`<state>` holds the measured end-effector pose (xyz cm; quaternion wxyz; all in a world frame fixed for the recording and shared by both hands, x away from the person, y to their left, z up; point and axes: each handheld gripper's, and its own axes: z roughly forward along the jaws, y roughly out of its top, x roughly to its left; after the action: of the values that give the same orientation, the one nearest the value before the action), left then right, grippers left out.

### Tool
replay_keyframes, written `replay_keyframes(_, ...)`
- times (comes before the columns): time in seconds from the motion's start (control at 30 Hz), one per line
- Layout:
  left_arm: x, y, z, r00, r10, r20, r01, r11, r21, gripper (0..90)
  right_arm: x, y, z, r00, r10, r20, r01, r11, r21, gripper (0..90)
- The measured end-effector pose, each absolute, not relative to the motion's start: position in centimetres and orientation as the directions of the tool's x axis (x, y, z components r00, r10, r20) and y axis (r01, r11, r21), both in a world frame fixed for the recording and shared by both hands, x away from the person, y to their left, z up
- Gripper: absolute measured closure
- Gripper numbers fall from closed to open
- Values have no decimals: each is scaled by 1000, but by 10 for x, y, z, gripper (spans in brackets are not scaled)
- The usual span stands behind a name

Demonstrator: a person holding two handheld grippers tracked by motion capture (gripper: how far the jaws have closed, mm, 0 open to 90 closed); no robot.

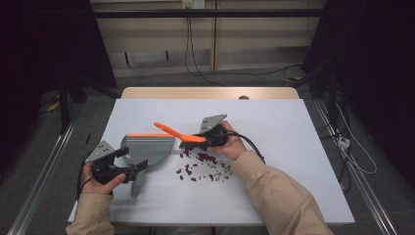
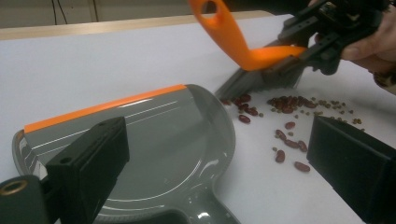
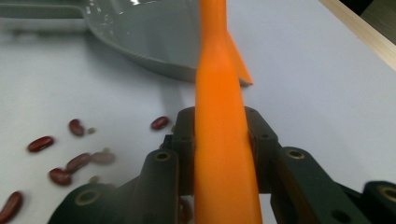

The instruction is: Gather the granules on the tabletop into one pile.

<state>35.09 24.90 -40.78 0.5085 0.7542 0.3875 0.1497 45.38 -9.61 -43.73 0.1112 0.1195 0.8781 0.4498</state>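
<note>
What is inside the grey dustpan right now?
The grey dustpan looks bare inside; the beans lie on the table beside it. Its near end by the handle is hidden behind the left tongs.

Lab recording booth: black curtains [image 1: 44,44], white table [image 1: 293,147], loose cables [image 1: 195,58] on floor, metal rails [image 1: 39,171].

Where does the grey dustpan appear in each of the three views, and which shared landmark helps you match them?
High view: the dustpan lies left of centre on the white table, its handle at the left gripper.
Left gripper view: it covers the lower left and centre, orange lip at the far edge.
Right gripper view: its grey rim sits at the top left.
Shared landmark: the orange brush handle, gripped by the right gripper, beside the scattered red beans.
</note>
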Motion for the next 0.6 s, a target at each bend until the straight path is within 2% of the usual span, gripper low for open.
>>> replay_keyframes(0.3, 350, 245, -407, 662, 731, -162, 428, -192, 883, 55, 430, -104, -433, -961, 260, -98, 79, 592, 802, 709)
replay_keyframes(0.6, 353, 243, -409, 668, 725, -166, 430, -194, 882, 55, 447, -99, -426, -942, 311, -123, 77, 559, 825, 710)
